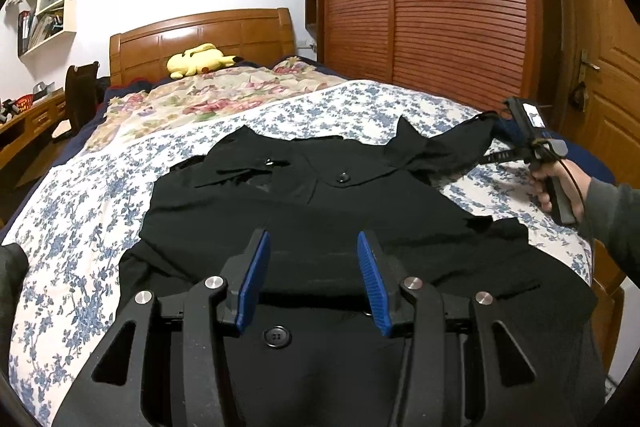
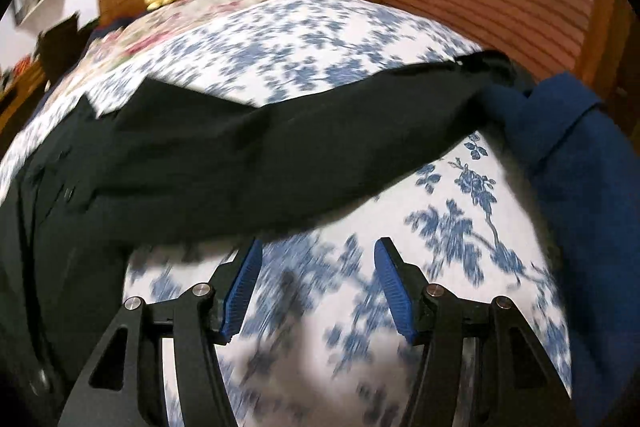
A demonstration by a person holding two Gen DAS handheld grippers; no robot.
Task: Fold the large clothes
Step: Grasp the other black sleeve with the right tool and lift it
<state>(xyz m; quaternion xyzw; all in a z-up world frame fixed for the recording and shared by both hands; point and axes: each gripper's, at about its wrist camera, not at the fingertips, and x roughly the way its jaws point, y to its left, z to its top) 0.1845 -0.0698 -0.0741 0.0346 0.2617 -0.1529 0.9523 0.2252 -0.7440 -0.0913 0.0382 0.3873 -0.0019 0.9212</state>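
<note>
A yellow plush toy (image 1: 199,60) lies by the wooden headboard (image 1: 208,35).

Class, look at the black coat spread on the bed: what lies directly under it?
The black coat lies on a blue-and-white floral bedspread, which shows around it. Whatever is under the coat's middle is covered, so it cannot be seen.

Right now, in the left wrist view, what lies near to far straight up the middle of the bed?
Left gripper → black coat → blue floral sheet → pink floral quilt → yellow plush toy → wooden headboard.
</note>
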